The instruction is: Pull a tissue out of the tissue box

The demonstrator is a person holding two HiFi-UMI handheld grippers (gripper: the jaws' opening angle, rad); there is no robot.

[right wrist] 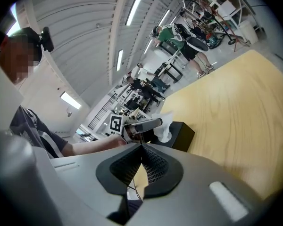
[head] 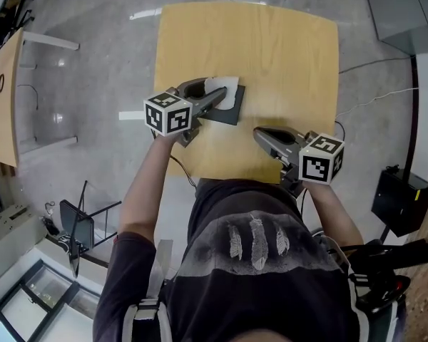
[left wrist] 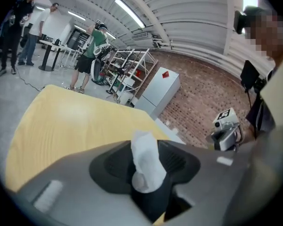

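Observation:
A black tissue box (head: pixel 230 111) lies on the wooden table (head: pixel 271 48), with a white tissue (head: pixel 224 84) standing up out of its top. My left gripper (head: pixel 220 93) reaches over the box from the left. In the left gripper view the tissue (left wrist: pixel 146 161) is pinched between its pads, so the left gripper (left wrist: pixel 148 175) is shut on it. The right gripper view shows the same grip from the side: box (right wrist: pixel 180 135), tissue (right wrist: pixel 165 126). My right gripper (head: pixel 260 135) hovers over the table's near edge, right of the box, its jaws (right wrist: pixel 141 149) closed on nothing.
A second wooden table (head: pixel 3 98) stands at the far left and a dark chair (head: pixel 78 226) at lower left. A black case (head: pixel 399 198) sits on the floor at the right. Several people (left wrist: pixel 92 51) and metal shelving (left wrist: pixel 127 72) stand far behind the table.

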